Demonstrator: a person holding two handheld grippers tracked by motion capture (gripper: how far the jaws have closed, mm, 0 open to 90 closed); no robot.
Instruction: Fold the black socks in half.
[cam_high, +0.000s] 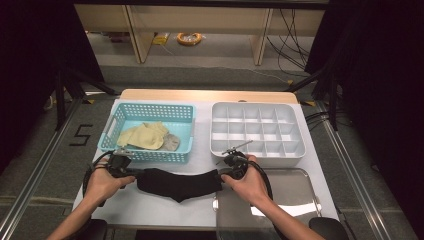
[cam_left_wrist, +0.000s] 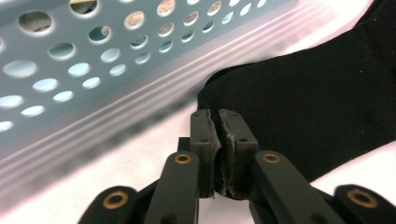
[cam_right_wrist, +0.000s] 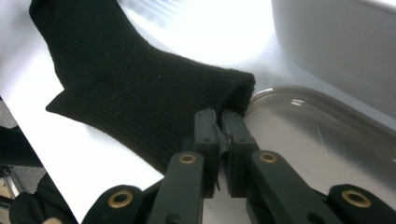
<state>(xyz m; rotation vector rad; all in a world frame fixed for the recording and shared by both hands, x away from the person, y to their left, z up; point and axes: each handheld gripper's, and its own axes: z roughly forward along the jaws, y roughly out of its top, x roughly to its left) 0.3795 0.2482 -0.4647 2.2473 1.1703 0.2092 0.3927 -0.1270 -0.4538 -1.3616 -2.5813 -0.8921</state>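
Both grippers (cam_high: 125, 171) (cam_high: 226, 172) seemingly pinch the black sock (cam_high: 177, 184) beside the basket (cam_high: 150, 156).

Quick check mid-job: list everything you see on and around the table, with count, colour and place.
sock: one, black, stretched between both grippers at the table's near edge
basket: one, light blue, perforated, far left
cloths: yellow one and greyish one, inside the basket
organiser tray: one, white, many compartments, far right
metal tray: one, silver, near right
table: one, white top
left gripper: black fingers shut on the sock's end by the basket
right gripper: black fingers shut on the sock's cuff
hands: two, at the bottom of the high view
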